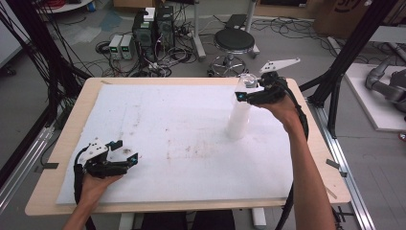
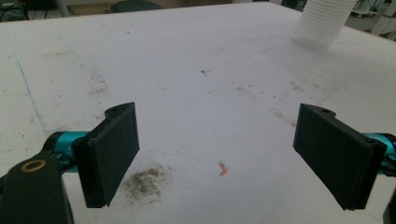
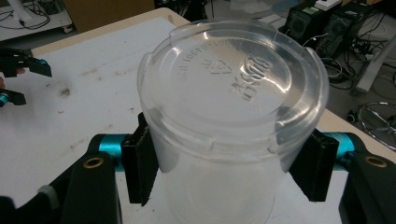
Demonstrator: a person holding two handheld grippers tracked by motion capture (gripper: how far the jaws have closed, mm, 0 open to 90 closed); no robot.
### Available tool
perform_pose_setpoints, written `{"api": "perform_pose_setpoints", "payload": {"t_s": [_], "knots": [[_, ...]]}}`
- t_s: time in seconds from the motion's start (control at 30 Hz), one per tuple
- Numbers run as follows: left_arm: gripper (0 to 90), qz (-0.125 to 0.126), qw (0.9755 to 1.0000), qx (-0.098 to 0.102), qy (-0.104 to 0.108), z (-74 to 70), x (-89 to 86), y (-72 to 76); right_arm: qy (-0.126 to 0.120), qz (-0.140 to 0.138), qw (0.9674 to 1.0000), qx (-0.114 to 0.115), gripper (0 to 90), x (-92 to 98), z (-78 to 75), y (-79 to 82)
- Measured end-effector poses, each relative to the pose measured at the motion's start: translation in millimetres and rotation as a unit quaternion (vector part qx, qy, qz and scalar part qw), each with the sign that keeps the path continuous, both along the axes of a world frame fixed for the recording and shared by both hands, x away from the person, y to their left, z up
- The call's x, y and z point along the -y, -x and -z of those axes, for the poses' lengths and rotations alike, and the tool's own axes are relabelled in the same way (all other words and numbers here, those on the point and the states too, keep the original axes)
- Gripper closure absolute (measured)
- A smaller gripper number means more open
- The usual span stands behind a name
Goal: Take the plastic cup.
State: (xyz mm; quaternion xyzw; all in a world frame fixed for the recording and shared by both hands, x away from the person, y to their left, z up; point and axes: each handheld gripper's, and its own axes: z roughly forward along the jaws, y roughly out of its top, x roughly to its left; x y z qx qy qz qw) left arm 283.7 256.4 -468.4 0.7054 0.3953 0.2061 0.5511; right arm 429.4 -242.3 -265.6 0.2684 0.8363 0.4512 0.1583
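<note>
Right gripper view: tool (image 3: 231, 172) clamps clear cup (image 3: 231, 107) (upside down).

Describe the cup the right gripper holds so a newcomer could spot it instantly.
On the white sheet covering the table, find the tall stack of upside-down cups at the far right. The right gripper clamps the topmost clear cup, bottom up with embossed lettering.
</note>
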Motion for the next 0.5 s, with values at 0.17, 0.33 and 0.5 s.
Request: {"api": "perform_pose_setpoints", "payload": {"t_s": [0.17,0.33,0.5], "knots": [[14.2,0.001,1.0,0.001,-0.003,-0.2,0.2,0.3,-0.001,0.002,0.9999,0.012,34.5,-1.6,-14.9,2.9],[14.2,0.002,1.0,0.001,-0.001,-0.1,0.1,0.2,0.001,-0.003,0.9999,0.016,34.9,-2.3,-18.6,6.1],[14.2,0.001,1.0,-0.002,-0.002,-0.1,0.0,-0.3,-0.003,-0.01,0.9997,0.021,34.9,-2.6,-21.0,10.4]]}}
